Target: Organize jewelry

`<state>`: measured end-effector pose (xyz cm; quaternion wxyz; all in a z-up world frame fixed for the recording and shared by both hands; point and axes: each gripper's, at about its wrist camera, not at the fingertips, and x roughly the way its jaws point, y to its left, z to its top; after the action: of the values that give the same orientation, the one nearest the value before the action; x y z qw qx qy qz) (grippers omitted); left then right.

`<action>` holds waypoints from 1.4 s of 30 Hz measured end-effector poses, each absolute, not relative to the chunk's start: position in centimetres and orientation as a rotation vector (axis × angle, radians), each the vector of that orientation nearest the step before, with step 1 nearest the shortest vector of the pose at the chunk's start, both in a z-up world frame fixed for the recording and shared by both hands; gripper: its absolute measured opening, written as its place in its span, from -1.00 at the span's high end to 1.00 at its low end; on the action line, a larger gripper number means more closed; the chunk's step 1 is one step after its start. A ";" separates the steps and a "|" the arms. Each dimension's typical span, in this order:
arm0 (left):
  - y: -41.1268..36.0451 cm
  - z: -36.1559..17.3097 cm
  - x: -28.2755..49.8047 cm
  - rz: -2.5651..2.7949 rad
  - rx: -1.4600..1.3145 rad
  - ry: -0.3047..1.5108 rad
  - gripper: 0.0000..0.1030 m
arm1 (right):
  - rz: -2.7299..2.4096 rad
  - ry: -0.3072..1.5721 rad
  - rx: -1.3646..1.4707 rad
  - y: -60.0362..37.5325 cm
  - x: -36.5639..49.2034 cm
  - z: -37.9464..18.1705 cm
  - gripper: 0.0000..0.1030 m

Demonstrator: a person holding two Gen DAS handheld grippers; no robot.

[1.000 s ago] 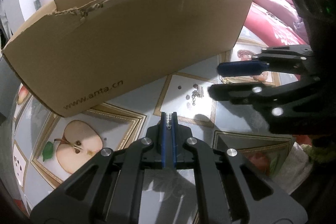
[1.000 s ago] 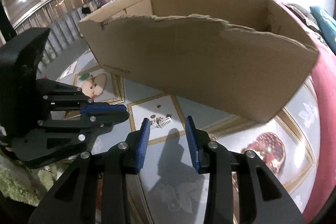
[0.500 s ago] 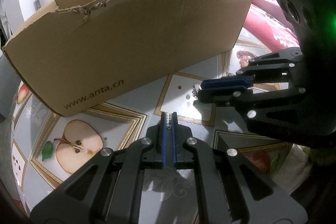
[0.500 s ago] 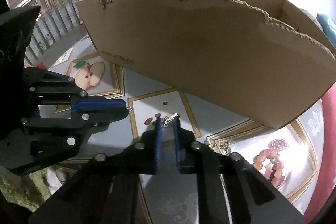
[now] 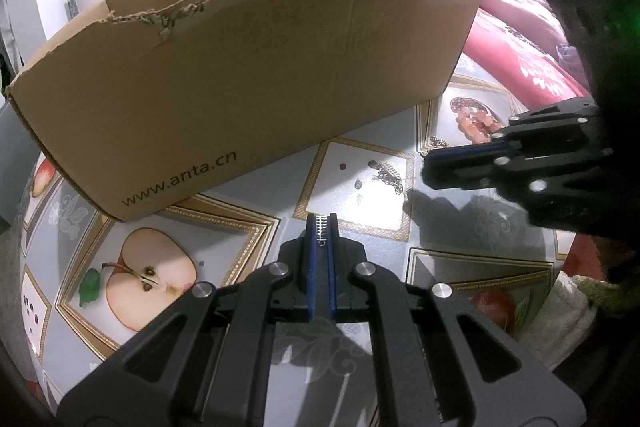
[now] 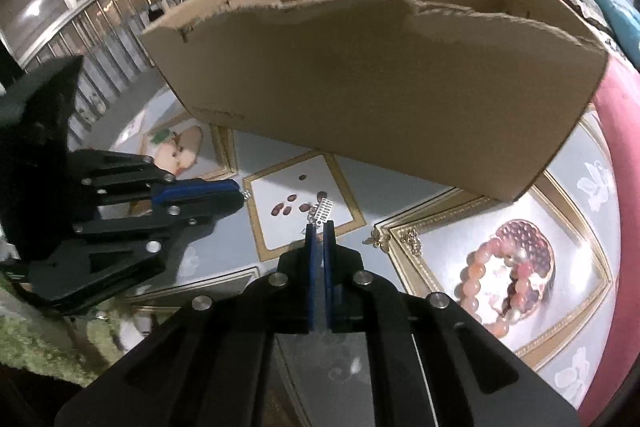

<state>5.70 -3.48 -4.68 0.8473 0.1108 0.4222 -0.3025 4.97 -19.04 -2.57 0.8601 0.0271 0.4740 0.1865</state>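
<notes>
My left gripper [image 5: 321, 223] is shut on a small silver ladder-shaped earring [image 5: 321, 227] that sticks out between its blue pads. My right gripper [image 6: 320, 227] is shut on a matching silver earring [image 6: 322, 213], held just above the table. In the left wrist view the right gripper [image 5: 430, 169] hovers by a silver earring [image 5: 390, 175] that shows over the white tile. The open cardboard box [image 5: 256, 75] stands behind; it also shows in the right wrist view [image 6: 380, 99]. In the right wrist view the left gripper [image 6: 238, 193] is at left.
A pink bead bracelet [image 6: 500, 275] and a gold chain [image 6: 412, 239] lie on the fruit-print tablecloth to the right. Small dark red beads [image 6: 286, 209] lie on the white tile. A red cushion [image 5: 524, 43] lies at far right. A green towel [image 6: 48, 339] is at the near left.
My right gripper has gone from open to shut, closing on the silver earring on the white tile, then drew back a little to the right. My left gripper has stayed still.
</notes>
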 end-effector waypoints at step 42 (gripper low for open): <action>-3.2 -4.5 5.8 -0.634 0.225 0.879 0.92 | 0.290 1.026 0.207 -18.6 8.3 -2.9 0.93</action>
<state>5.81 -3.24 -4.49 0.8507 0.1066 0.4175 -0.3011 8.25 -18.58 -2.90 0.8562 0.0986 0.4881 0.1380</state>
